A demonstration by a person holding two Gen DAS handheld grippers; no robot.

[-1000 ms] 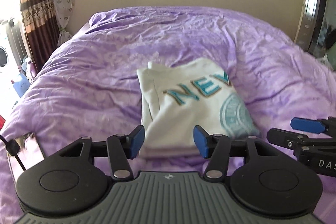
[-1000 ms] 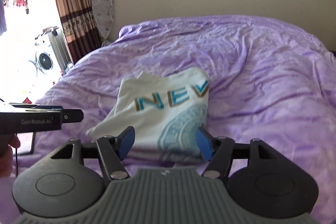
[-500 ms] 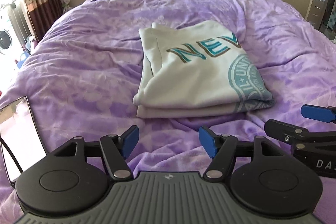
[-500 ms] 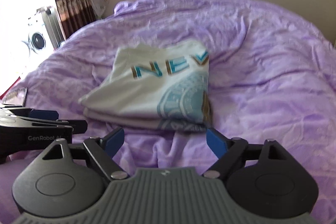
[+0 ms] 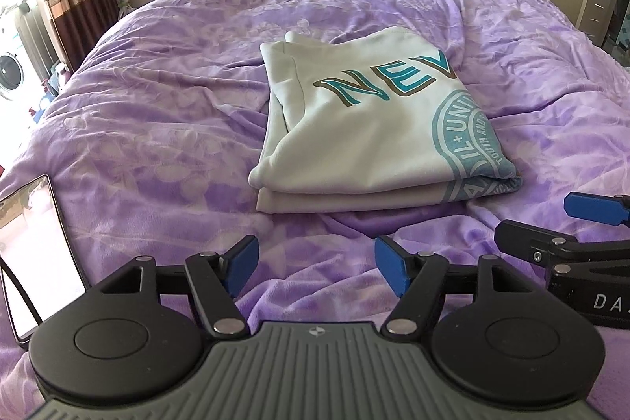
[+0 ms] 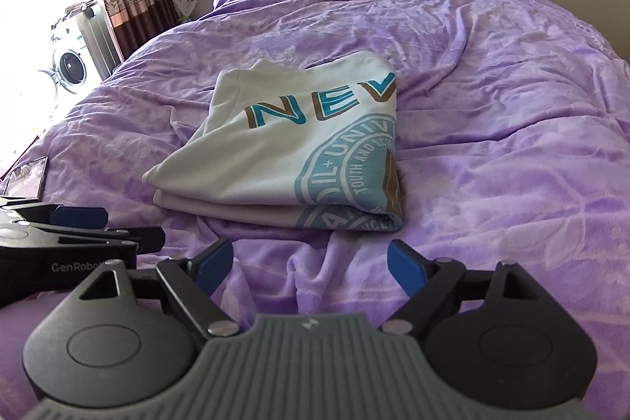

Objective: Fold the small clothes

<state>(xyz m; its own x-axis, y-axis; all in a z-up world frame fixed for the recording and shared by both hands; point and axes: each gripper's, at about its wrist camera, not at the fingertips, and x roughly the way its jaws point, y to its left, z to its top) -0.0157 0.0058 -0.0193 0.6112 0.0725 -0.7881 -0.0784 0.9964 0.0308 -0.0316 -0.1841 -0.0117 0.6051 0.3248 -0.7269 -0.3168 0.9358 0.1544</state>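
A folded white shirt, soft knit cloth stacked in flat layers with teal "NEV" lettering and a round teal seal, lies in a rough rectangle in the middle of a wrinkled, fleecy purple bedspread. Just short of the shirt's near edge, the left gripper and the right gripper sit side by side, their blue-padded black jaws spread wide with only bedspread between them. Left of the shirt, well apart, a glossy flat phone lies on the cover.

Folded shirt beyond empty right claw
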